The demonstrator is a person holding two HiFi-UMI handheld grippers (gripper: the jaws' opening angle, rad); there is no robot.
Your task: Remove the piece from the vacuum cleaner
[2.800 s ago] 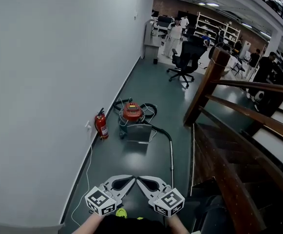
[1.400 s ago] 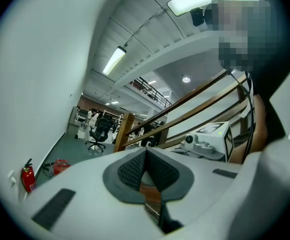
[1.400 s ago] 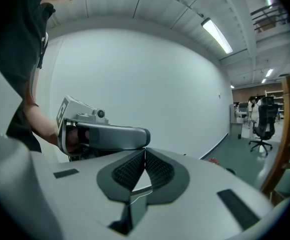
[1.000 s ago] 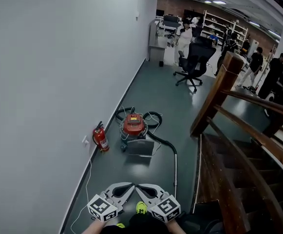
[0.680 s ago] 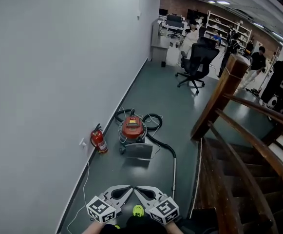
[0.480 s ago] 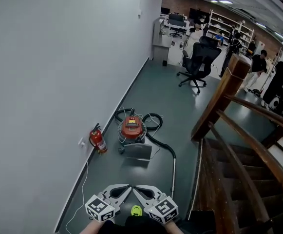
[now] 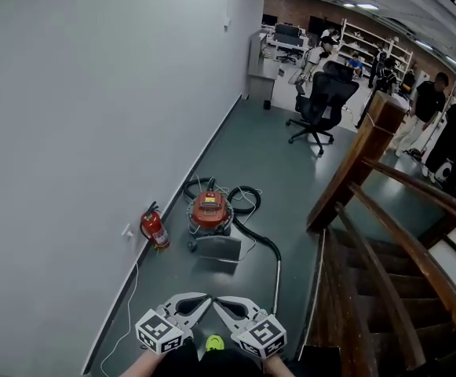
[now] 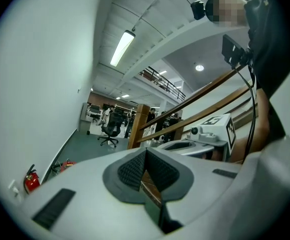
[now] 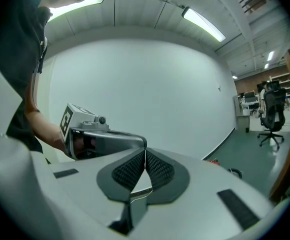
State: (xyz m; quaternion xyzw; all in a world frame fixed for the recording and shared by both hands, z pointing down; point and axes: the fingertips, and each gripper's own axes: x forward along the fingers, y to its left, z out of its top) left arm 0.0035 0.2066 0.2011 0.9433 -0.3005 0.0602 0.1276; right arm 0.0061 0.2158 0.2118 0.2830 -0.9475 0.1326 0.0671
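Right now I am pressing the ribbed black pads (image 8: 131, 169) of my left gripper (image 8: 145, 155) flat together with nothing between them. I am doing the same with the right gripper (image 9: 145, 156), so both are closed and empty. I am holding the pair low and side by side, tips nearly meeting, above the dark grey-green floor (image 7: 290, 171).

Well ahead of them, the red-lidded metal canister vacuum cleaner (image 7: 209, 210) is sitting near the plain white wall (image 7: 78, 132), with a small red fire extinguisher (image 7: 155, 228) just beside it. Its ribbed black hose (image 7: 253, 232) is looping off the canister and running into a long silver wand (image 7: 276, 277), which is lying on the floor and pointing back towards me.

I am judging that the piece to pull off is somewhere along that hose and wand, though from this far away I cannot tell which joint. So I am treating this as the approach: getting close first, then opening both sets of jaws before reaching down. I am planning on one gripper bracing the fixed side while the other is pulling straight along the tube's axis, not levering sideways. I am also minding the hose loops on the floor, which could be catching a foot.
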